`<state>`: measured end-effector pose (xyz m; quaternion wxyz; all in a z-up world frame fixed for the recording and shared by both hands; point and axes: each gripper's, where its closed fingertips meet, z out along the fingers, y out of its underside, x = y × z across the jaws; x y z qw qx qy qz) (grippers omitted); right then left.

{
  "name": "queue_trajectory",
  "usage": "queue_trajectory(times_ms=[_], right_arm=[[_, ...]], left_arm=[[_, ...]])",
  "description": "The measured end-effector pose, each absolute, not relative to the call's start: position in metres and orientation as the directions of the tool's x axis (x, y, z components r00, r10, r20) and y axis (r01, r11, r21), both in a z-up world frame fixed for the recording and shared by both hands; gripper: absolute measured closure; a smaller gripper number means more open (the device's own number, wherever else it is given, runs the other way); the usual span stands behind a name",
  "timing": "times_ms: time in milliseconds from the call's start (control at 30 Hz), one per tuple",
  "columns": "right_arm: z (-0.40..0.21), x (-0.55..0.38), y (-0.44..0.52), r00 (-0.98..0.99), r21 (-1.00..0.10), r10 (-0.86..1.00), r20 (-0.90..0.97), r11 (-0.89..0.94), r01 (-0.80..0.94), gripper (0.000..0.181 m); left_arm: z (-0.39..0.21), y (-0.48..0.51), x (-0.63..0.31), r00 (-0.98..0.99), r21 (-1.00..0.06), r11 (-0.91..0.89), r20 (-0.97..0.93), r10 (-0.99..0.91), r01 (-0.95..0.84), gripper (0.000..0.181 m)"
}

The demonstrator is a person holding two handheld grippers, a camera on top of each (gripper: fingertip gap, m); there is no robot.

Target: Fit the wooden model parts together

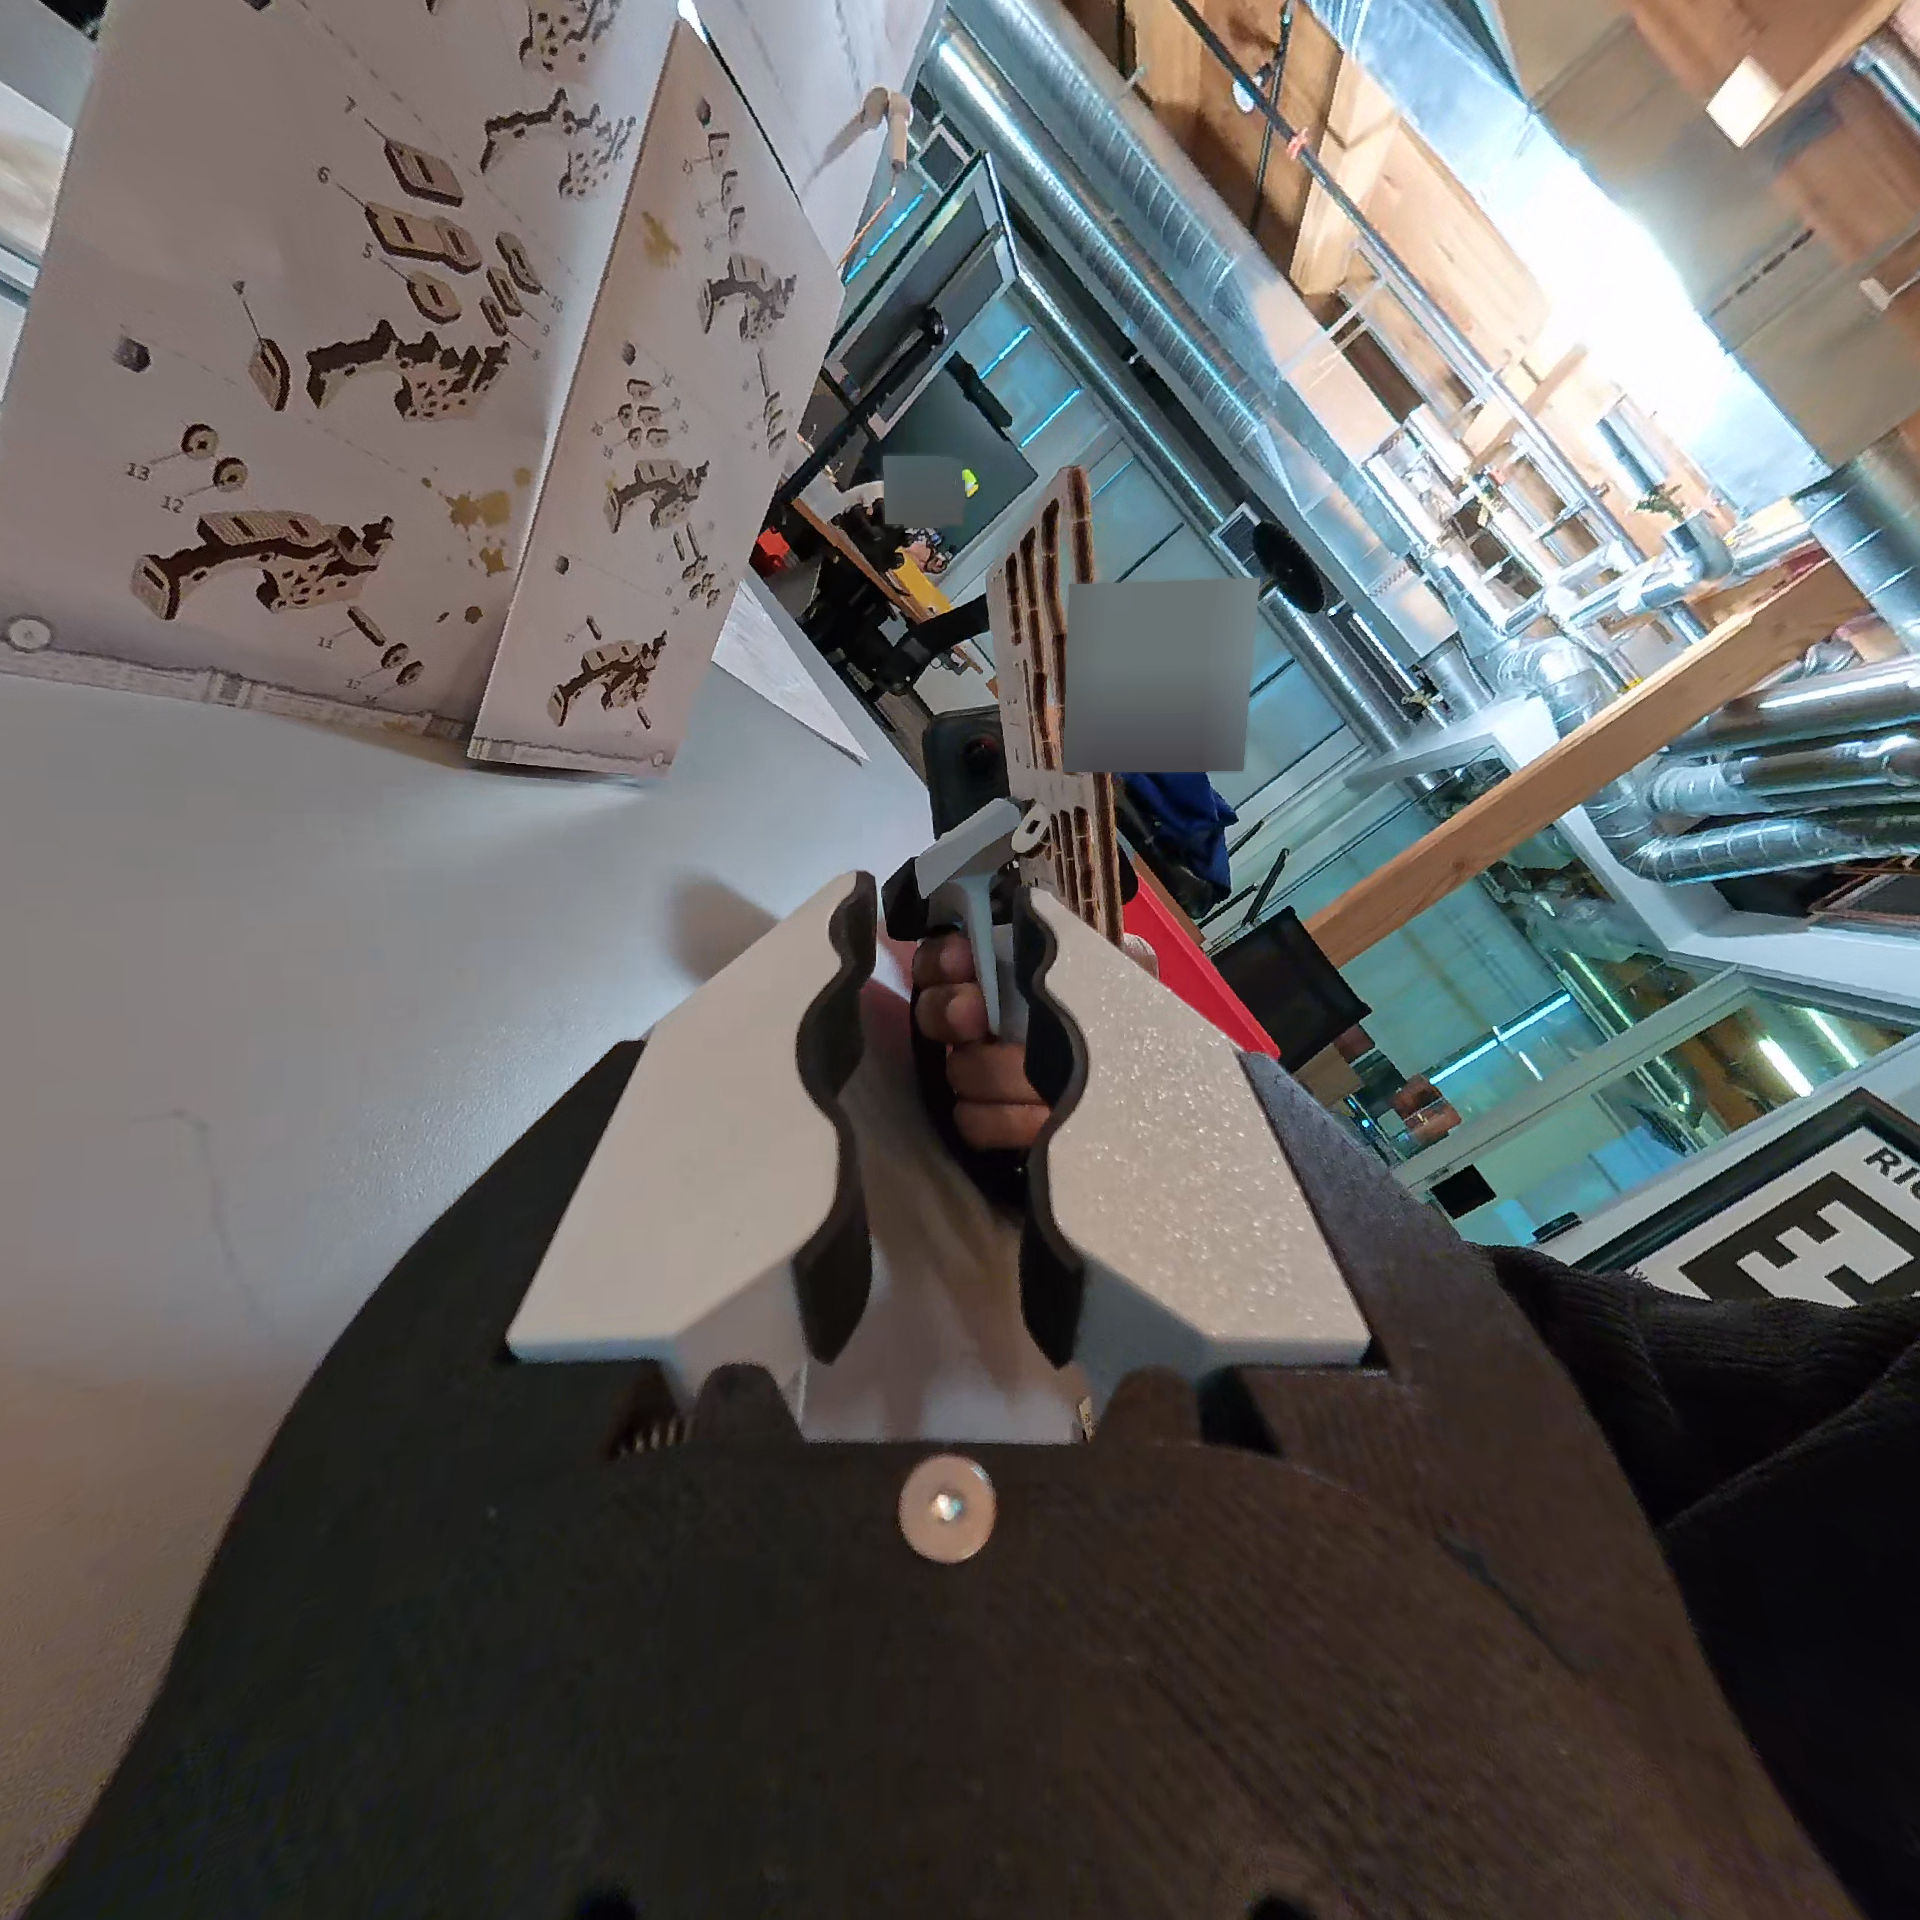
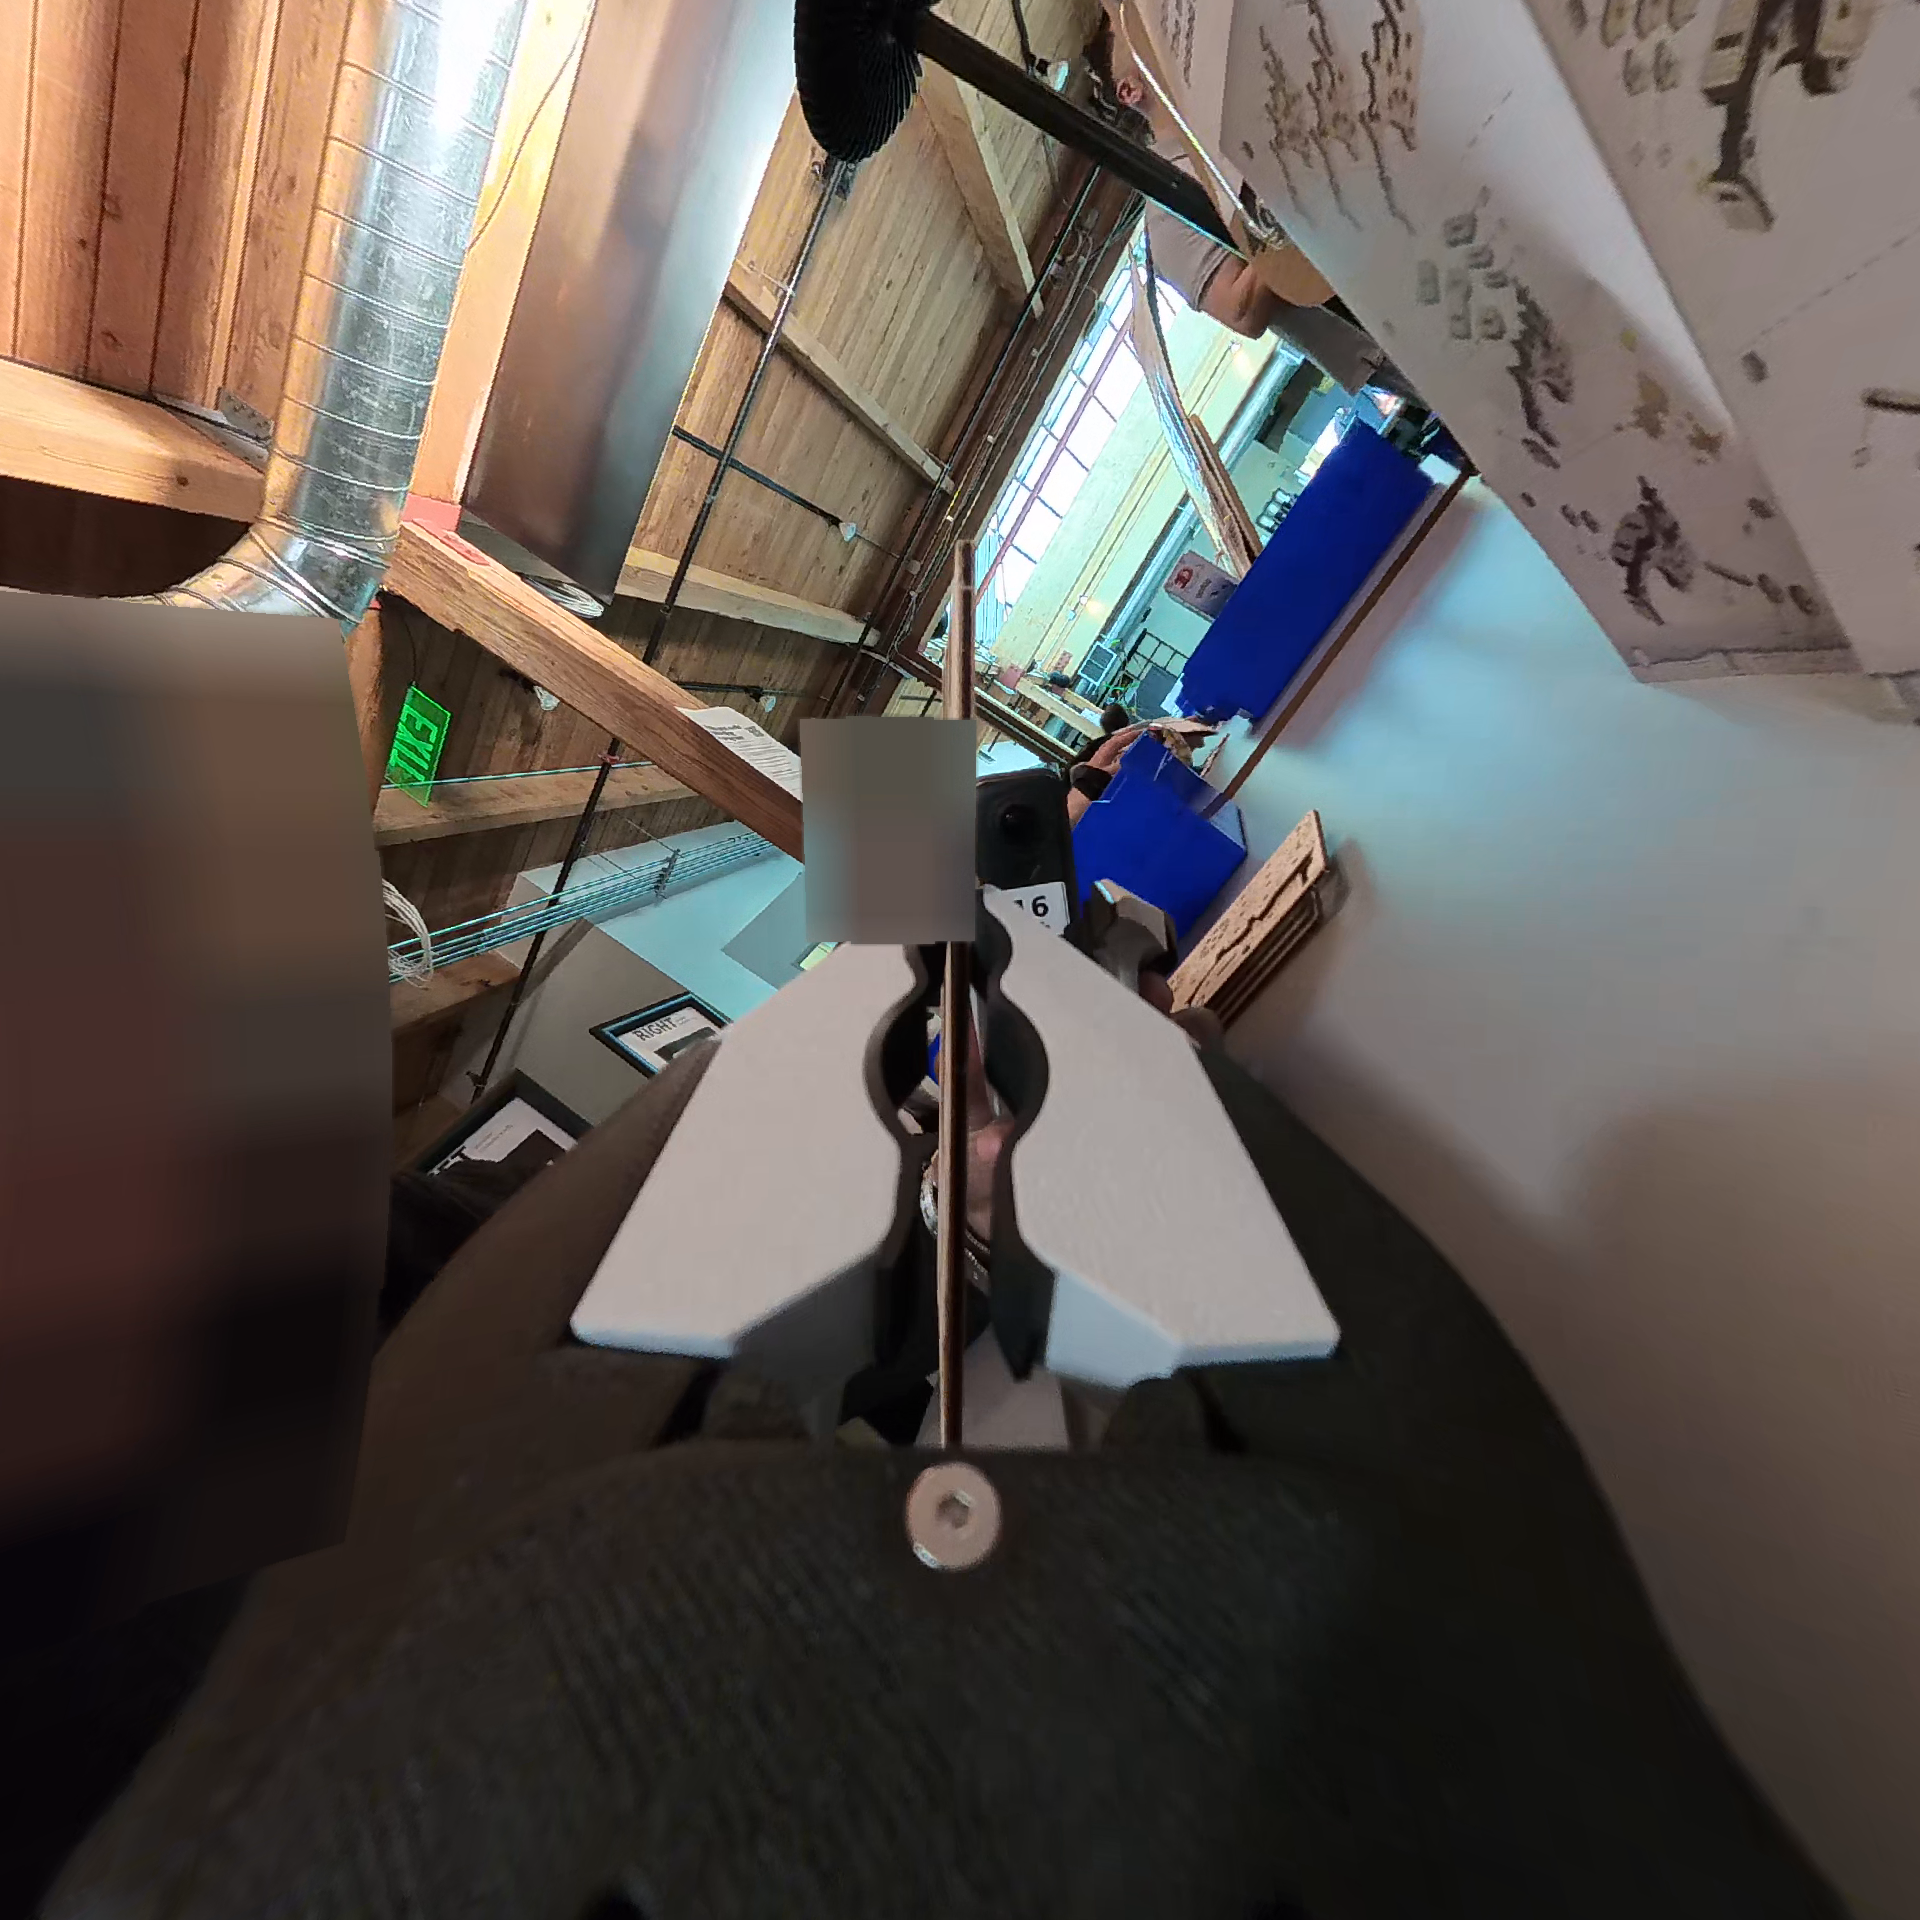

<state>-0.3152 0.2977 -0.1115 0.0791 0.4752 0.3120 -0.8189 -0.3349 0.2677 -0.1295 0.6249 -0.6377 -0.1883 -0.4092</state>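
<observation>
1. Wooden sheet (image 2: pixel 956 1143) of laser-cut model parts stands edge-on between the fingers of the right tool (image 2: pixel 956 966), which is clamped on it; the left wrist view shows the same sheet (image 1: pixel 1049 644) held upright above the bench (image 1: pixel 312 987), apart from it.
2. Left tool (image 1: pixel 940 914) has its fingers apart with nothing between them, pointing toward the sheet and the hand (image 1: pixel 982 1049) that holds the right tool.
3. A folded instruction leaflet (image 1: pixel 312 364) stands on the bench, and further cut sheets (image 2: pixel 1262 940) lie stacked near a blue box (image 2: pixel 1158 852).
4. Risks, as I judge them: the thin sheet is gripped near one end, so pushing on a part could pivot or snap it; a part pressed free may drop to the bench.
5. Which part is next is unclear, since motion blur hides the cut-outs.
</observation>
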Motion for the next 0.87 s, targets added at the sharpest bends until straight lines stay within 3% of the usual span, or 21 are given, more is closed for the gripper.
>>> queue_trajectory(times_ms=[867], right_arm=[[-0.113, -0.315, 0.287, -0.535, -0.427, 0.133, -0.835, -0.769, 0.476, 0.179]], left_arm=[[-0.134, 0.27, -0.327, 0.57, -0.63, -0.211, 0.771, -0.284, 0.747, 0.159]])
